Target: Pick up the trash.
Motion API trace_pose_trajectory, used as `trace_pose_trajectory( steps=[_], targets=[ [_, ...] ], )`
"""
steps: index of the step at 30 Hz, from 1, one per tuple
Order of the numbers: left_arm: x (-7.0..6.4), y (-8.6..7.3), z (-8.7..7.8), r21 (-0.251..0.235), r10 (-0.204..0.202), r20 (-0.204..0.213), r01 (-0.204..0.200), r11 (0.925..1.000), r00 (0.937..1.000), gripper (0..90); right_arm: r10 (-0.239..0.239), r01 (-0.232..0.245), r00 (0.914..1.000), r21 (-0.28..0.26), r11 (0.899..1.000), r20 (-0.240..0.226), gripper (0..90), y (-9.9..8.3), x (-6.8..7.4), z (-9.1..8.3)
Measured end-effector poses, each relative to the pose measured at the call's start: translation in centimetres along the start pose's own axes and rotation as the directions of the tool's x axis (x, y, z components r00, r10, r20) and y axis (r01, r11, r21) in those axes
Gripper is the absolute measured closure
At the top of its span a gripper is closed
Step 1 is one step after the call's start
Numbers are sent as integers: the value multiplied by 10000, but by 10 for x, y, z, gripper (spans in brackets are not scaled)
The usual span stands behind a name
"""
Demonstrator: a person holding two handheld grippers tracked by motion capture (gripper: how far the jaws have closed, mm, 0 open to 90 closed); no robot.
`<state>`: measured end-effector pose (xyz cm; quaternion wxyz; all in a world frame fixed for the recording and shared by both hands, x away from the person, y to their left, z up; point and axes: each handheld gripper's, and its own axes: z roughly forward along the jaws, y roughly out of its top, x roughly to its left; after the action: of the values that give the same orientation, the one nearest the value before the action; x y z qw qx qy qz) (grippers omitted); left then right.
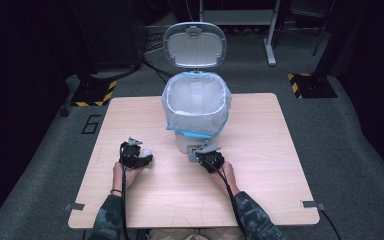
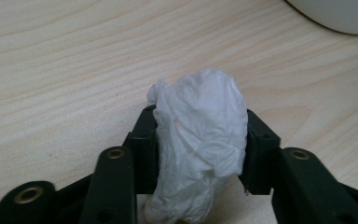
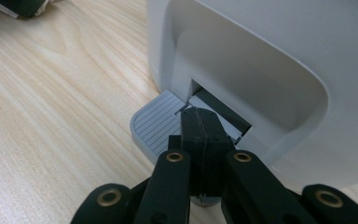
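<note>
A small white pedal bin (image 1: 196,107) with a plastic liner stands on the table, its lid (image 1: 195,44) raised. In the right gripper view my right gripper (image 3: 200,116) is shut with nothing in it, and its joined tips press down on the grey ribbed pedal (image 3: 154,123) at the bin's (image 3: 270,60) base. In the high view that gripper (image 1: 207,156) sits just in front of the bin. My left gripper (image 2: 200,140) is shut on a crumpled white tissue (image 2: 200,135), low over the wood. In the high view, the left gripper (image 1: 139,155) and tissue (image 1: 145,150) lie left of the bin.
The light wooden table (image 1: 260,165) has open surface to the right and in front. Dark equipment stands (image 1: 97,85) and yellow-black striped bases (image 1: 310,85) sit on the grey floor beyond the far edge. The person's forearms come in from the bottom.
</note>
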<state>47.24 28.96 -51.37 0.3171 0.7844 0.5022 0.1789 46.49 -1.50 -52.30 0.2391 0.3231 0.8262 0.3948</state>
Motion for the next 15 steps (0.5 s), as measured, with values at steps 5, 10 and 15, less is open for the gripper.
trace_pose_trajectory(
  steps=[5,10,15],
  targets=[
    [-2,0,-1,61,263,-17,-263,9996,9997,639,20,-20,10000,-8,10000,-36,900,0,0,0],
    [-1,-1,-1,-15,270,71,-270,9996,9996,640,23,-23,10000,-9,10000,-38,900,0,0,0],
    [0,1,-6,-60,326,59,-326,9995,9995,641,42,-42,10000,-8,10000,-38,900,0,0,0]
  ],
)
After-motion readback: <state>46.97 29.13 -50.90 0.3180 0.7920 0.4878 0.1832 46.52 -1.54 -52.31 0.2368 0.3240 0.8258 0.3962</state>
